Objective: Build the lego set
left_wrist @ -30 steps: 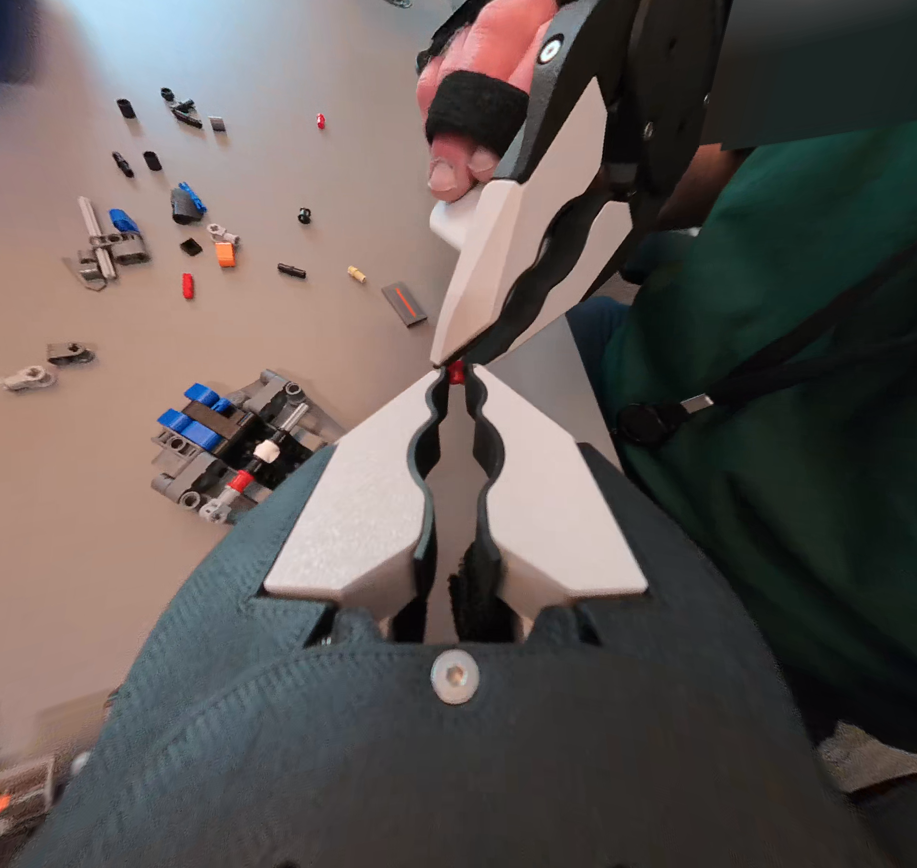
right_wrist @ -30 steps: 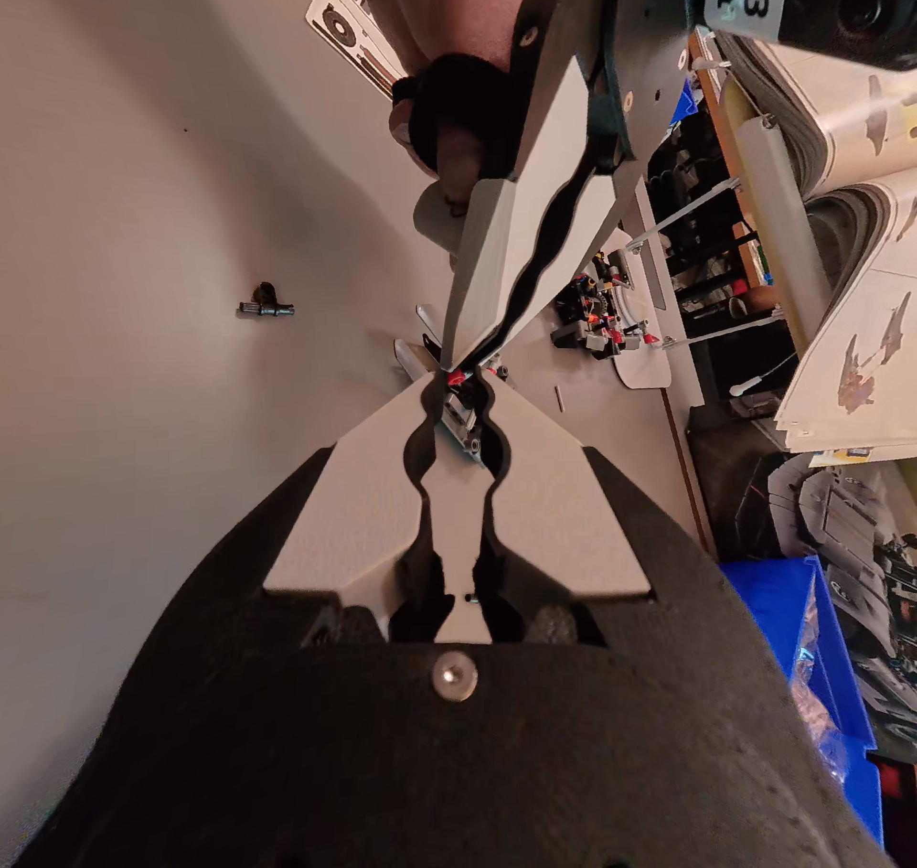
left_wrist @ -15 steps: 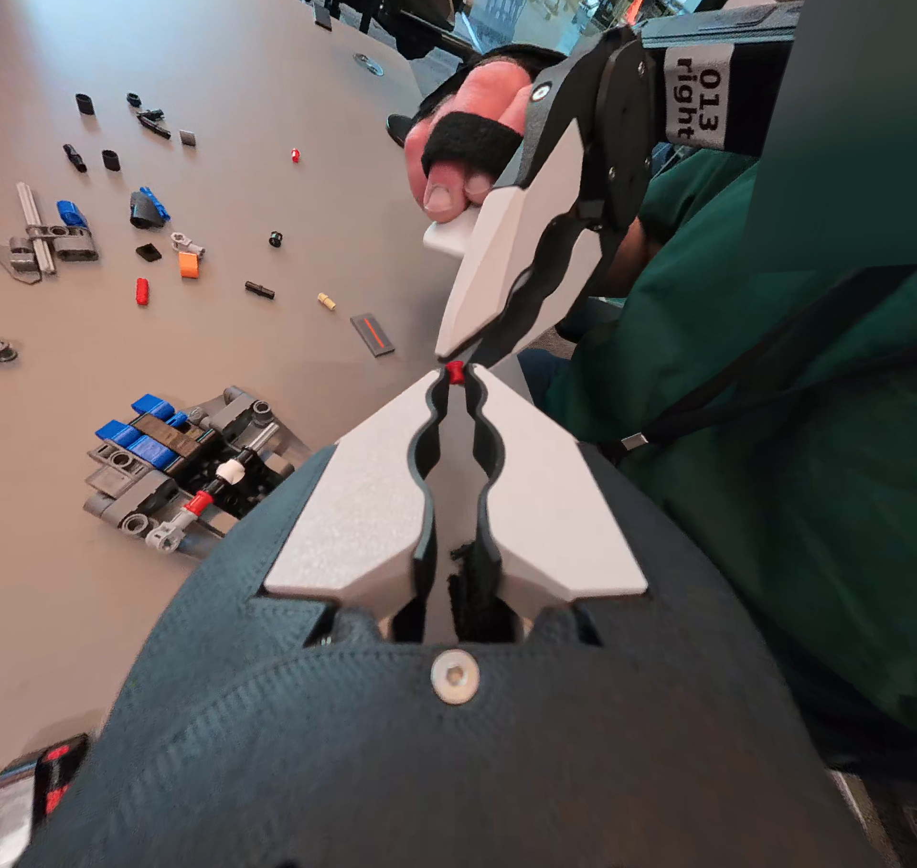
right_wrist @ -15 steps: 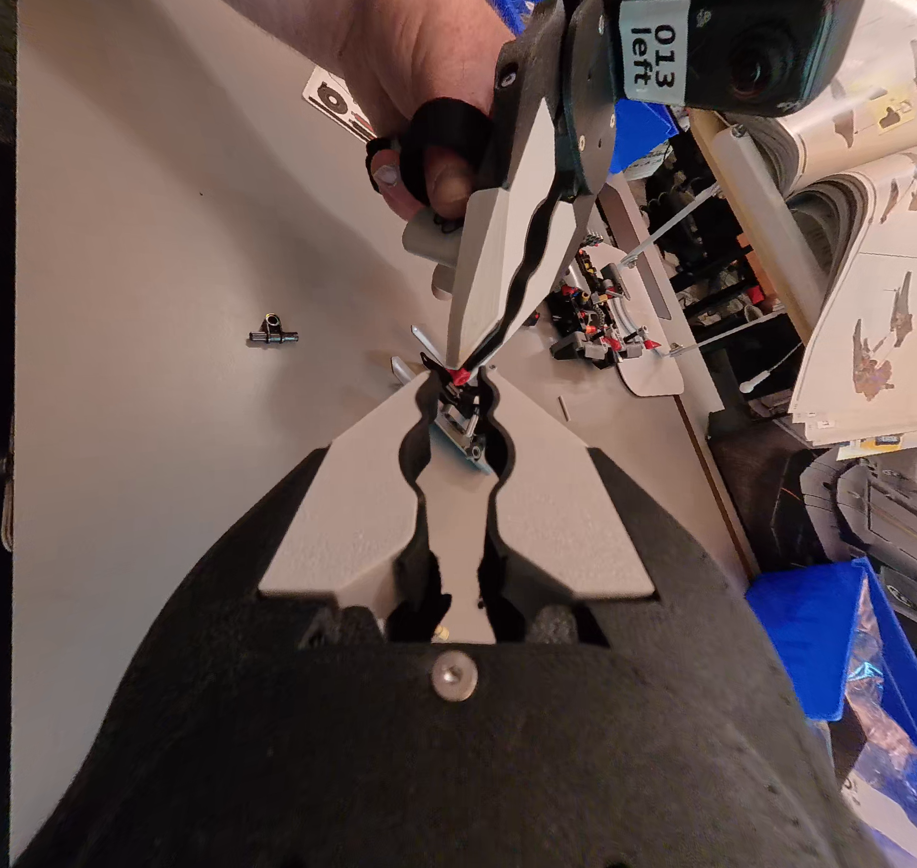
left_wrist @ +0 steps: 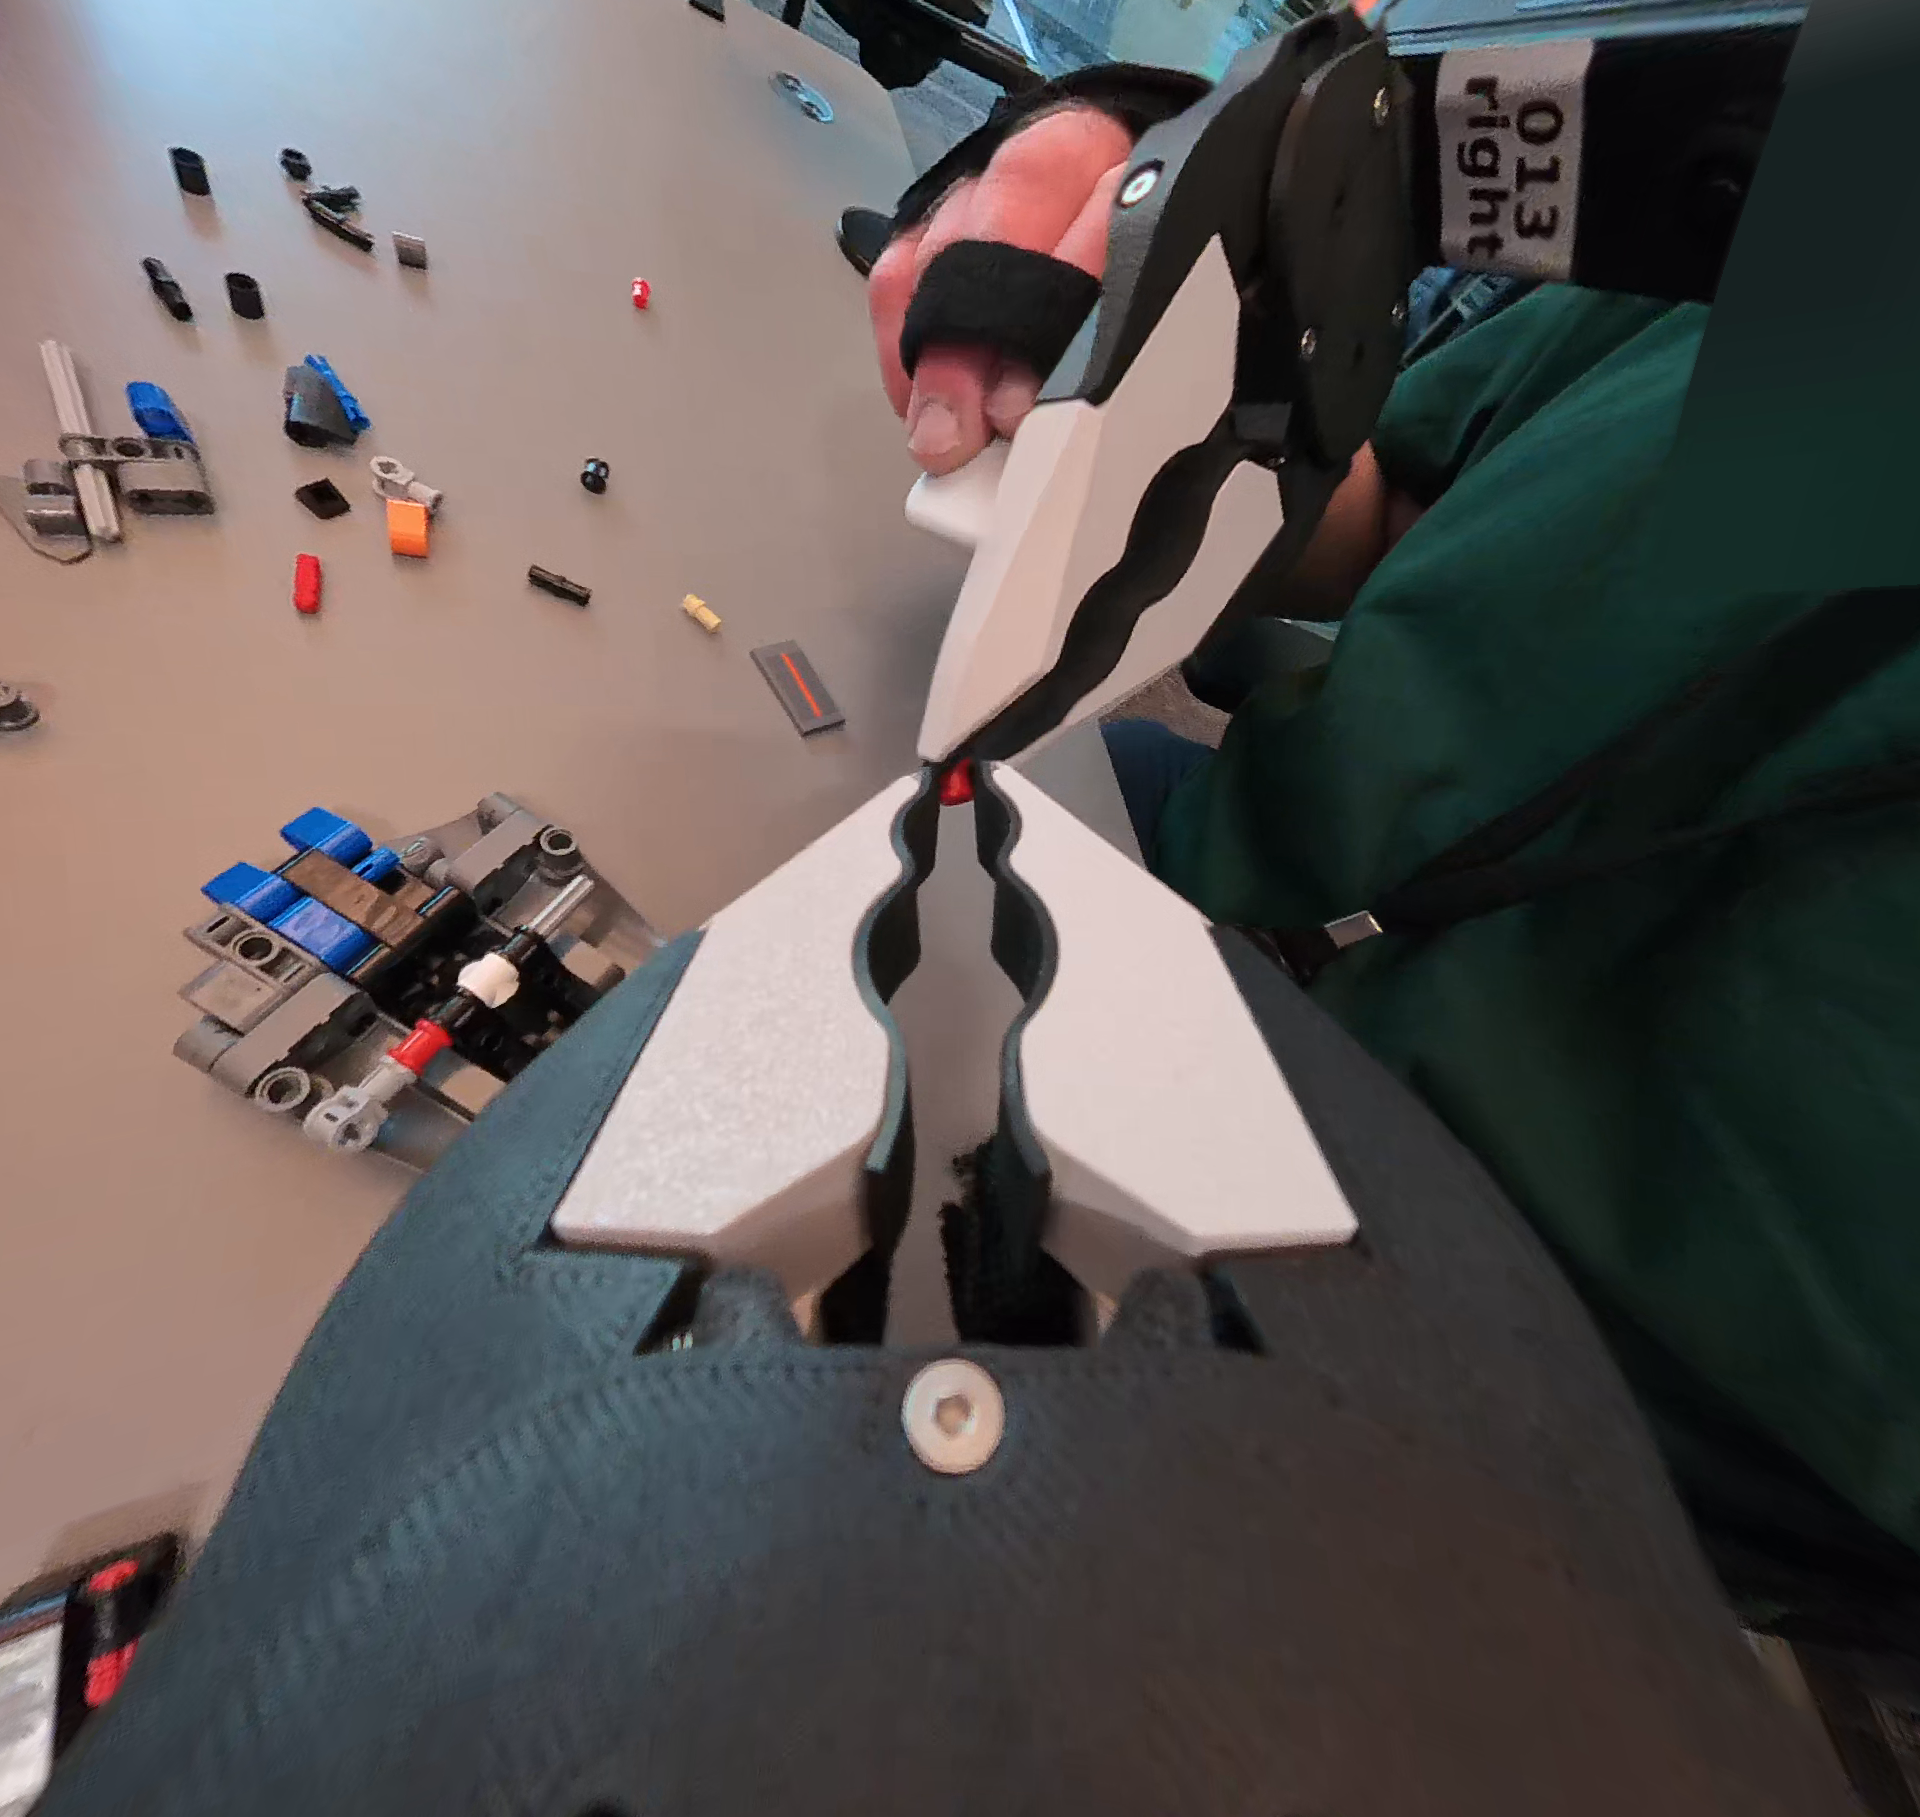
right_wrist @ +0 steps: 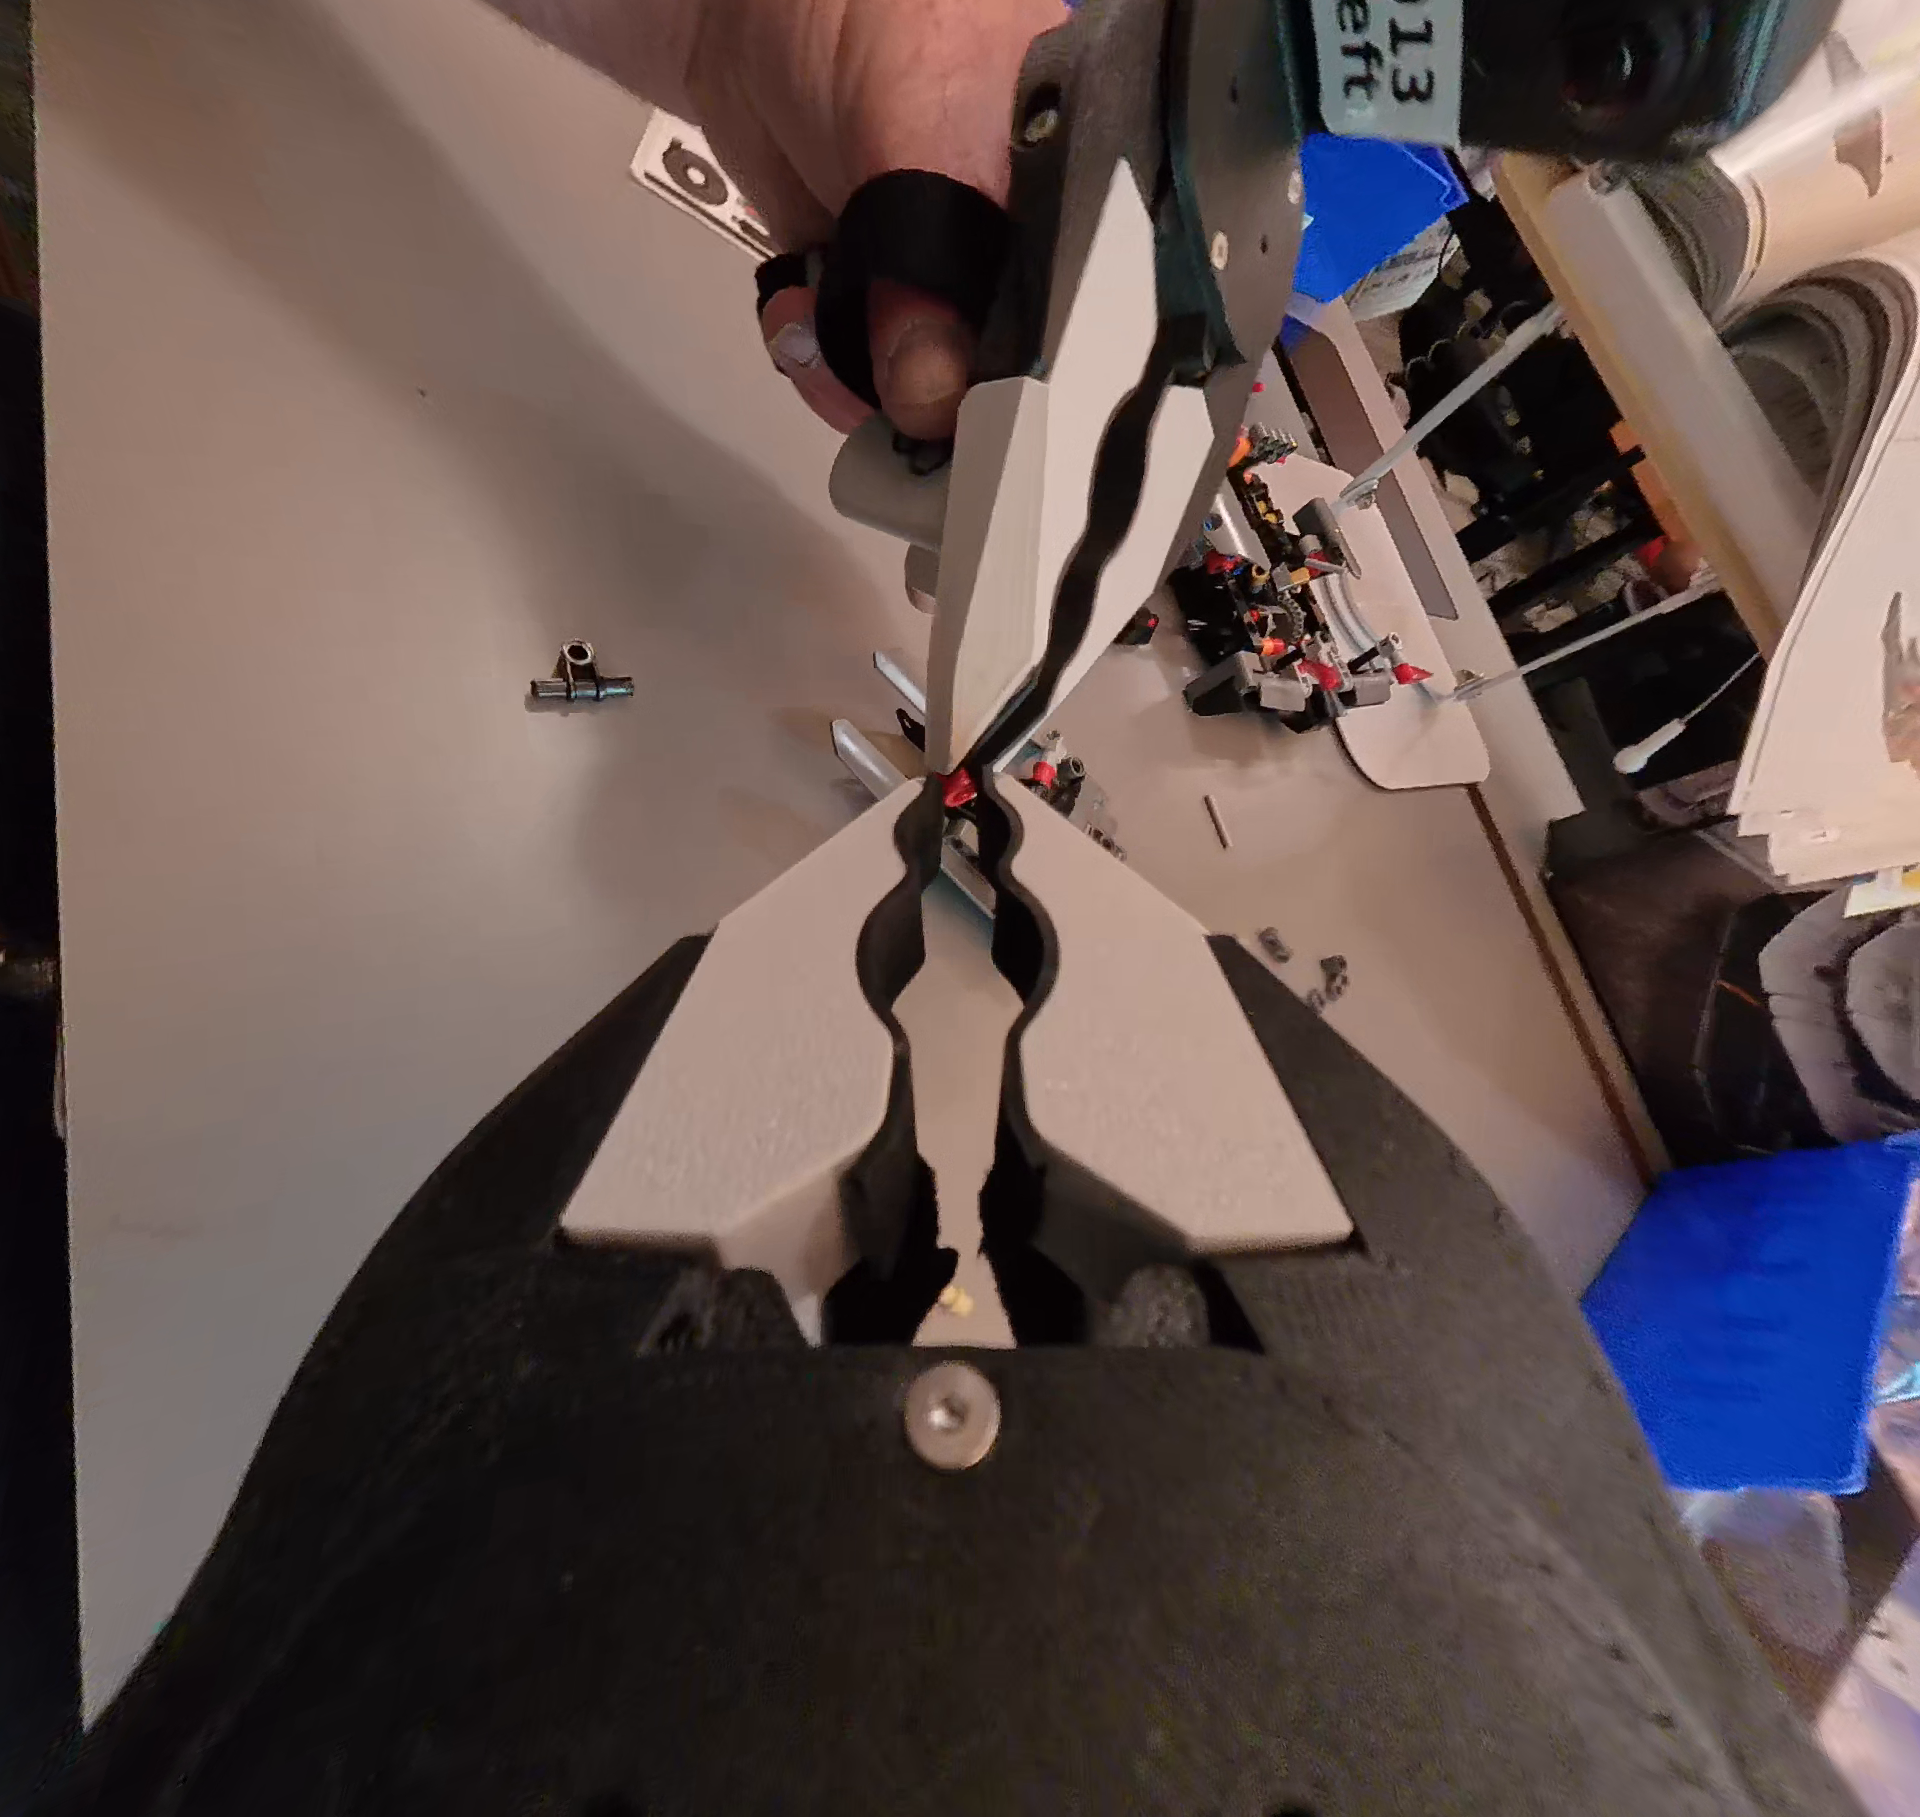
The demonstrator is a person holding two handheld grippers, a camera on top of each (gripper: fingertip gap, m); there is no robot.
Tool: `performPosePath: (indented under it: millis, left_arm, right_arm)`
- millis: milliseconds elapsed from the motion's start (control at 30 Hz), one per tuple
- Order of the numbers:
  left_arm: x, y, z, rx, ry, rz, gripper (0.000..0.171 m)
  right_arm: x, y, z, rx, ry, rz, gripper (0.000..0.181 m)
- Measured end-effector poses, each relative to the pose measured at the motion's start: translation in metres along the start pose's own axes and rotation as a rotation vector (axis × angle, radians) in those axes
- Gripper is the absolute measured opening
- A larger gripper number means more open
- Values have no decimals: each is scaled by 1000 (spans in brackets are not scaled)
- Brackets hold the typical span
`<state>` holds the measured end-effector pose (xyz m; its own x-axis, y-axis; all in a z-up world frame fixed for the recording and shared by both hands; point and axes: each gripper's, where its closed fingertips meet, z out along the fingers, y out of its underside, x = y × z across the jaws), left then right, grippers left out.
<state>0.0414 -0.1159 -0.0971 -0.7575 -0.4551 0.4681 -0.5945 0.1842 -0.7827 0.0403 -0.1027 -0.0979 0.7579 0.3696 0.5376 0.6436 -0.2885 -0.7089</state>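
A small red lego piece is pinched where the two grippers meet tip to tip above the grey table. My left gripper is shut on it from below in the left wrist view. The right gripper comes down from the upper right, shut, with its tips on the same piece. In the right wrist view my right gripper holds the red piece, and the left gripper comes down from above. A partly built grey, black and blue assembly lies on the table to the left.
Loose pieces lie across the table: an orange piece, a dark tile with a red stripe, several black pins. In the right wrist view there is a black T-shaped connector, grey beams, another assembly and a blue bin. My left and right fingertips are right by each other. My right tips are roughly 10 cm from the black T-shaped connector.
Both grippers stay tip to tip on the red piece. They have tilted together, so the table and the parts on it have shifted in both views.
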Motion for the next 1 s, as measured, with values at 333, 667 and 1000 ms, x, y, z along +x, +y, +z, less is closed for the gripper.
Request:
performPosePath:
  millis: [333,667,1000]
  left_arm:
    - [-66,22,-46,-58,-433,81,23]
    - [-101,49,-39,-237,-564,173,28]
    - [-100,50,-37,-223,-601,177,22]
  right_arm:
    - [19,40,22,-83,33,378,4]
    - [11,67,48,-232,9,571,4]
    - [19,77,48,-223,41,698,4]
